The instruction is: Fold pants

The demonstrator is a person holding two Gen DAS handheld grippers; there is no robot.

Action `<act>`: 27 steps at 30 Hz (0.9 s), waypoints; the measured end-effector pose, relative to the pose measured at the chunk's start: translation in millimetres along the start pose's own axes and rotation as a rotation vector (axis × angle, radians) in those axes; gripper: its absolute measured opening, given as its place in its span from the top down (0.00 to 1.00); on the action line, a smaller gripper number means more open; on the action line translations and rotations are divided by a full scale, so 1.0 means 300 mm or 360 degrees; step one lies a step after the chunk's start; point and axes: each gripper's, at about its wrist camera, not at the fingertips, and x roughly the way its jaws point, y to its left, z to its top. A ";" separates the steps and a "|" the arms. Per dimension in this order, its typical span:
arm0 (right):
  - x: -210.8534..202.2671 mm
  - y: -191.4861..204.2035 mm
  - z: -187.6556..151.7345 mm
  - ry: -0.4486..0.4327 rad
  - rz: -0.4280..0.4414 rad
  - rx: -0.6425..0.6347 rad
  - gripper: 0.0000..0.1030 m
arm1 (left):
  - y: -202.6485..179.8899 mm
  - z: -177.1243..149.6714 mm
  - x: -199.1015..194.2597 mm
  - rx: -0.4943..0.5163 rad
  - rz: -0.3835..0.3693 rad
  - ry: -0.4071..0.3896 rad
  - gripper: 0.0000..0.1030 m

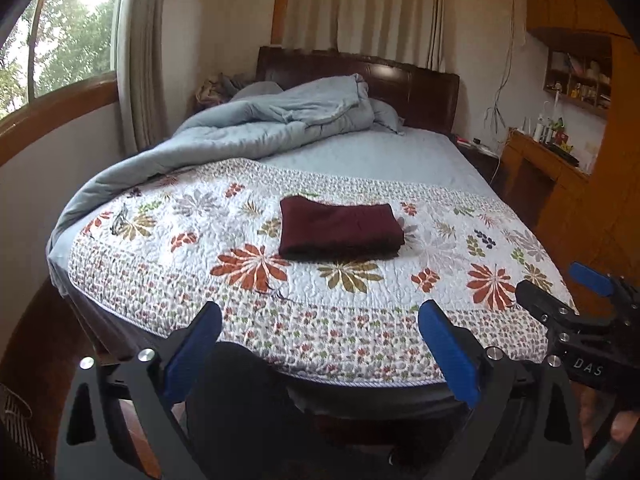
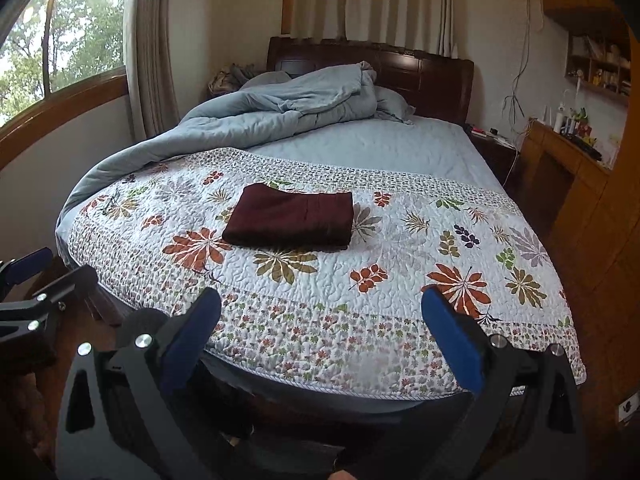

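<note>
Dark maroon pants (image 1: pixel 340 228) (image 2: pixel 290 218) lie folded into a neat rectangle on the floral quilt (image 1: pixel 360 292) (image 2: pixel 380 280), near the middle of the bed. My left gripper (image 1: pixel 320 316) is held back at the foot of the bed, well short of the pants, open with nothing between its blue pads. My right gripper (image 2: pixel 320 304) is likewise back from the bed edge, open and empty. In the left wrist view the right gripper (image 1: pixel 560 284) shows at the right edge. The left gripper (image 2: pixel 48 268) shows at the left edge of the right wrist view.
A rumpled pale-blue duvet (image 1: pixel 280 120) is heaped at the head of the bed against a dark wooden headboard (image 2: pixel 420 76). A window (image 1: pixel 52 32) with curtains is at the left. A wooden desk (image 2: pixel 568 156) and shelves stand at the right.
</note>
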 end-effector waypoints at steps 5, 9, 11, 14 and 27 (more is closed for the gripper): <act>-0.017 0.004 -0.005 -0.0018 -0.0009 -0.0004 0.03 | 0.017 -0.014 -0.005 -0.0057 0.0000 -0.0003 0.04; -0.028 0.009 -0.009 -0.0045 -0.0017 -0.0022 0.03 | 0.031 -0.019 -0.001 -0.0083 -0.0026 0.0002 0.04; -0.030 0.007 -0.009 -0.0054 -0.0014 -0.0015 0.03 | 0.035 -0.020 0.002 -0.0079 -0.0020 0.0003 0.04; -0.019 0.007 -0.014 -0.0049 -0.0019 -0.0015 0.03 | 0.035 -0.022 0.013 -0.0065 -0.0002 0.0009 0.04; 0.067 0.008 -0.009 -0.0024 0.0011 -0.0010 0.03 | 0.031 -0.025 0.084 -0.0041 0.0024 0.0043 0.04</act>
